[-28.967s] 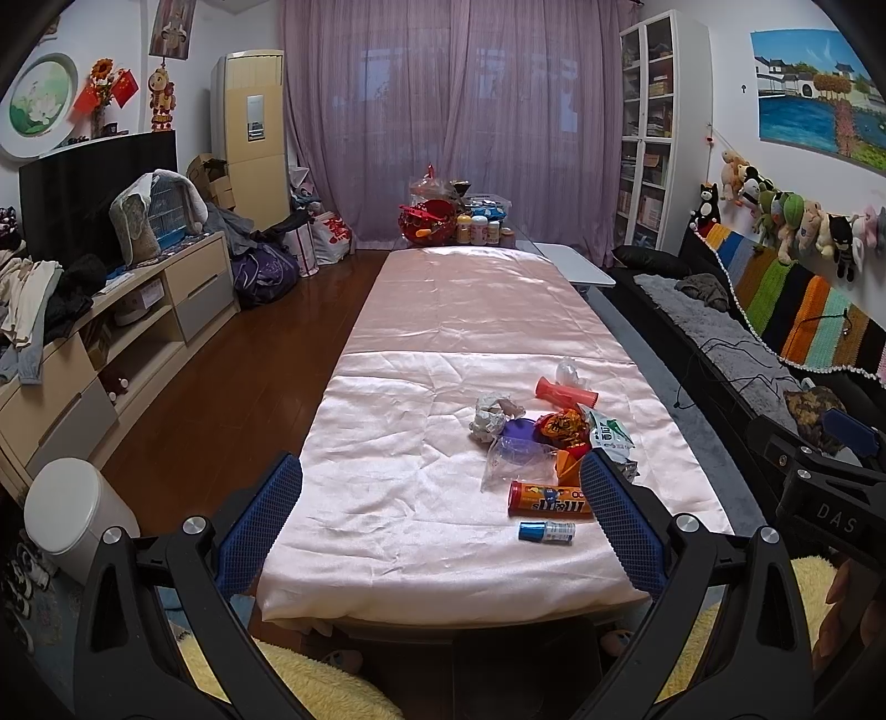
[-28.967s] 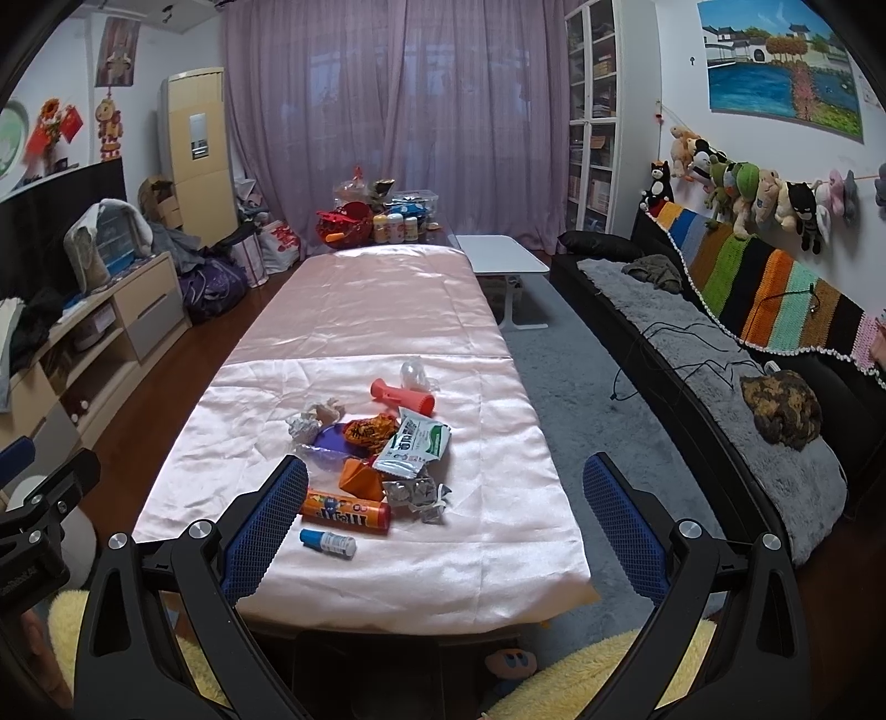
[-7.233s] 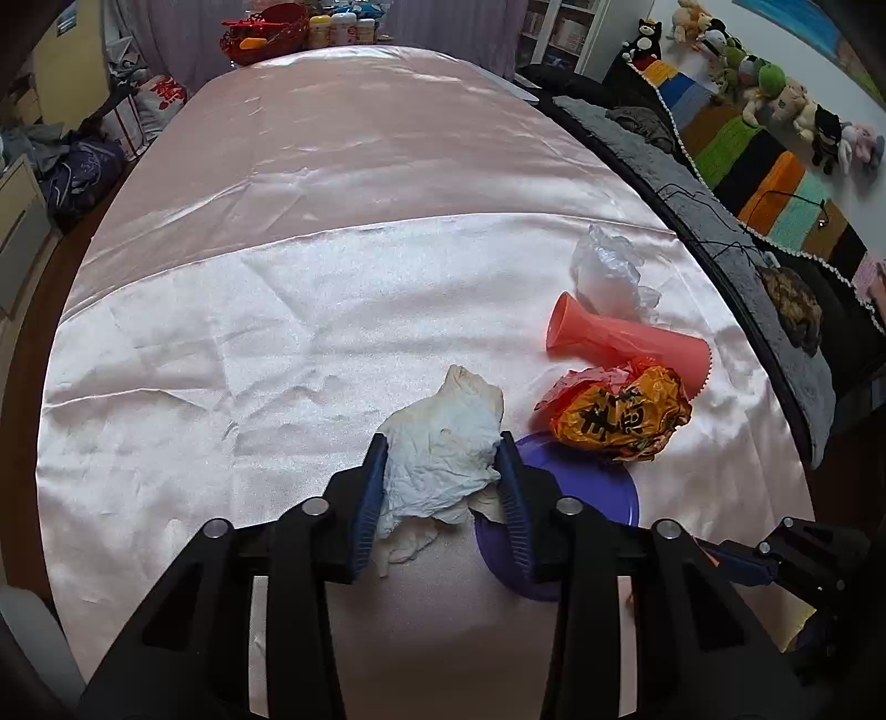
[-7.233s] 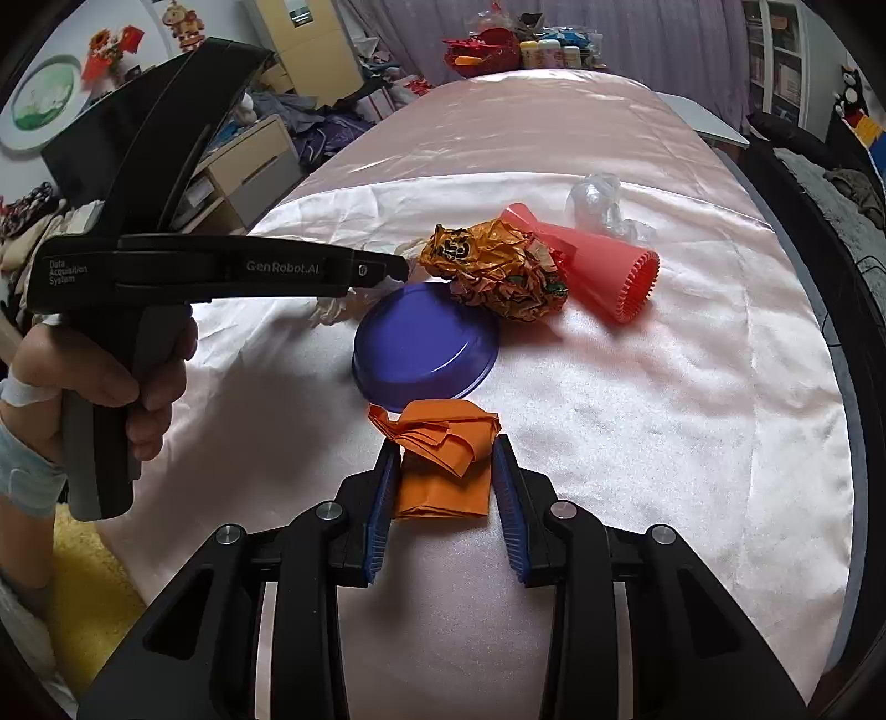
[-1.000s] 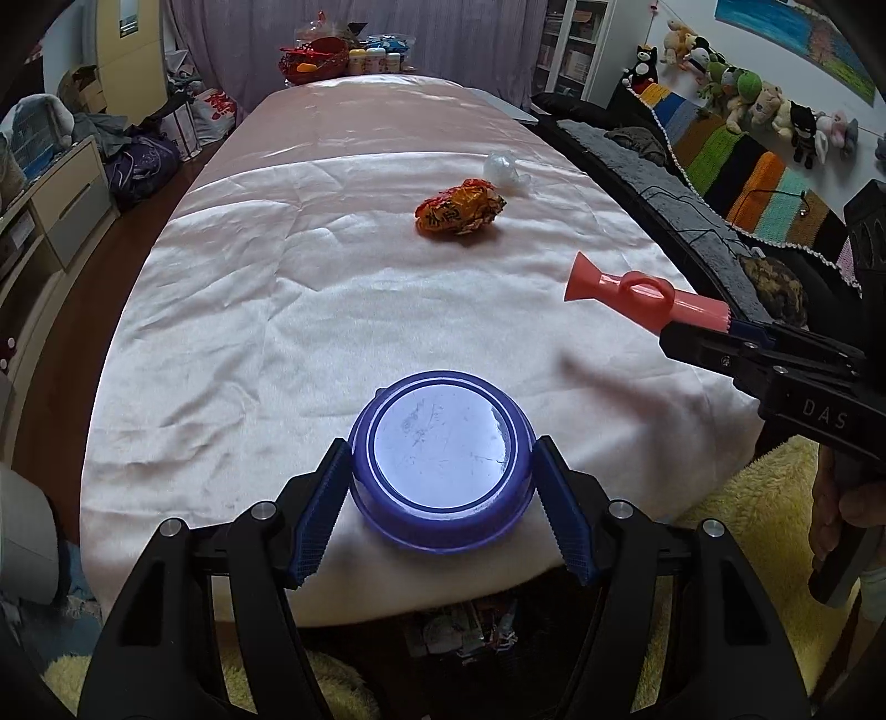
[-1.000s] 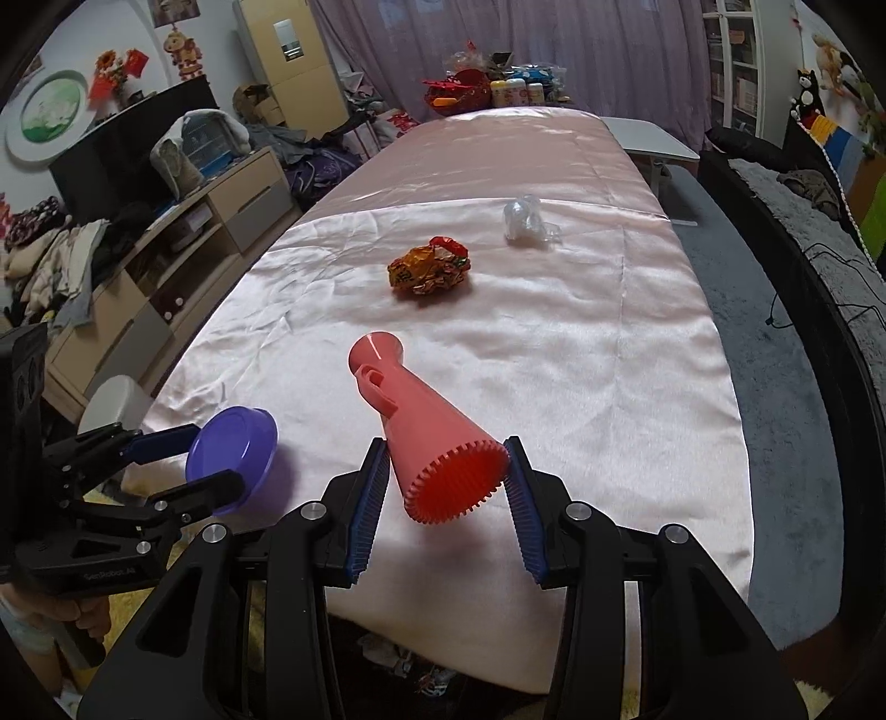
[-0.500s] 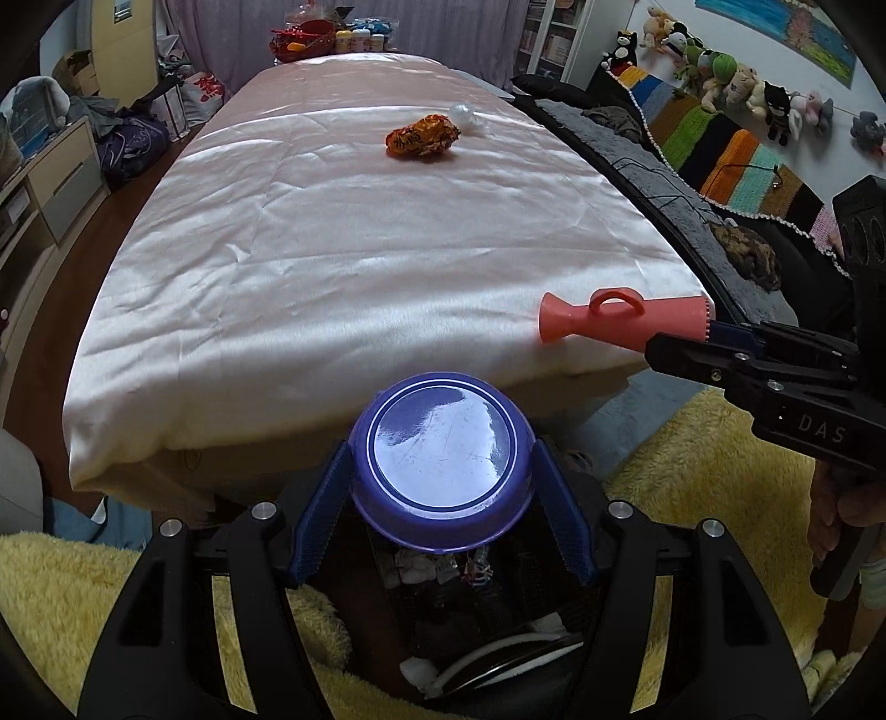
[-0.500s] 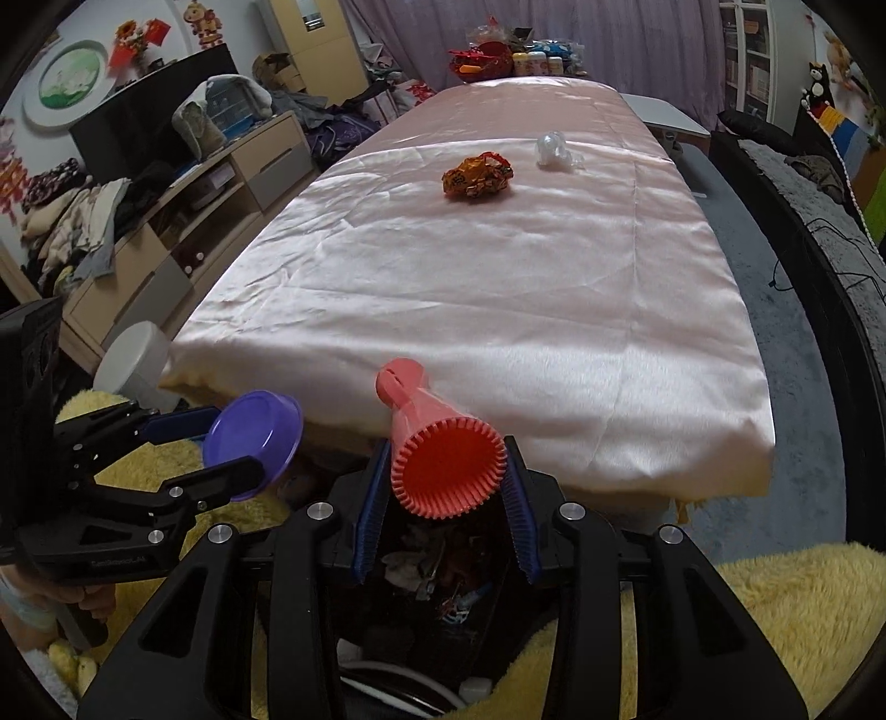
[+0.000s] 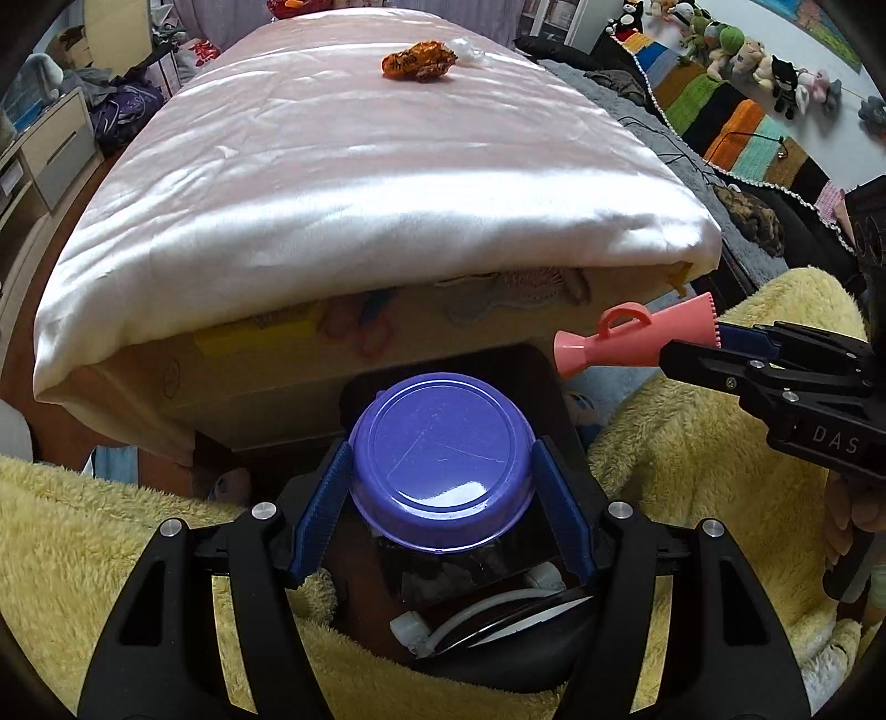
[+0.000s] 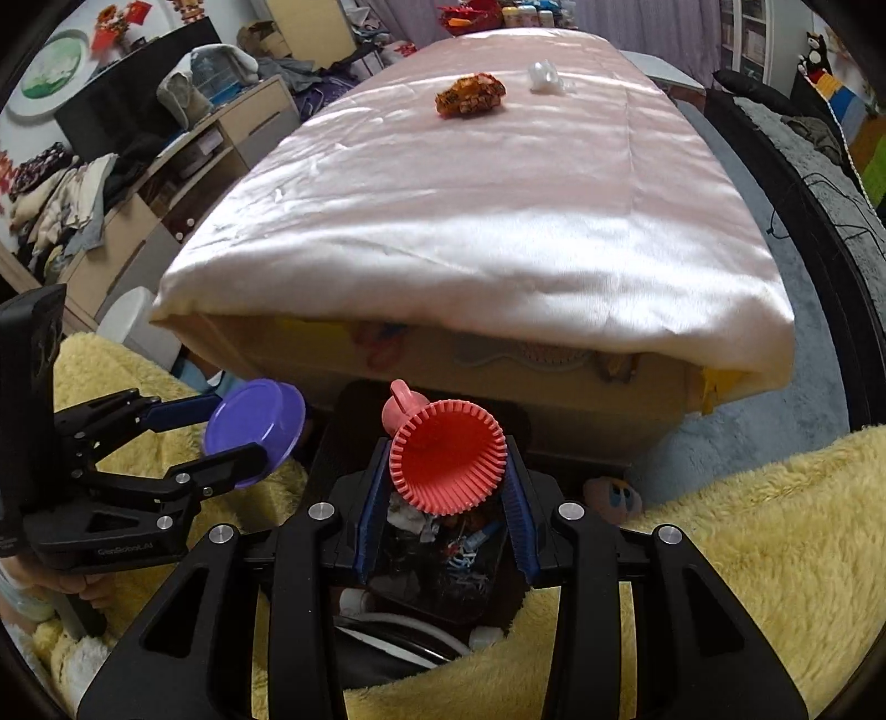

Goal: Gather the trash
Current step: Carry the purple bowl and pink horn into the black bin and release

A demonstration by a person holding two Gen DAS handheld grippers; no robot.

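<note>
My left gripper (image 9: 443,471) is shut on an upside-down purple bowl (image 9: 437,426), hanging over a black trash bin (image 9: 482,360) below the table's near end. My right gripper (image 10: 446,476) is shut on the wide toothed end of a coral plastic cone (image 10: 448,454), also above the bin (image 10: 354,410), with trash visible inside. From the left wrist the cone (image 9: 626,343) and right gripper (image 9: 714,346) come in from the right. From the right wrist the bowl (image 10: 255,421) and left gripper (image 10: 243,429) sit at the left. On the far cloth lie an orange wrapper (image 9: 418,61) and a clear plastic scrap (image 9: 468,50).
The long table with a pink satin cloth (image 9: 343,183) overhangs just beyond the bin. A fluffy yellow rug (image 9: 692,443) surrounds the bin. A dark sofa (image 10: 803,166) runs along the right, cabinets (image 10: 183,183) and a white can (image 10: 130,315) along the left.
Both grippers have drawn back off the table's end and dipped down with the bowl and cone. They now hang over the bin instead of over the cloth.
</note>
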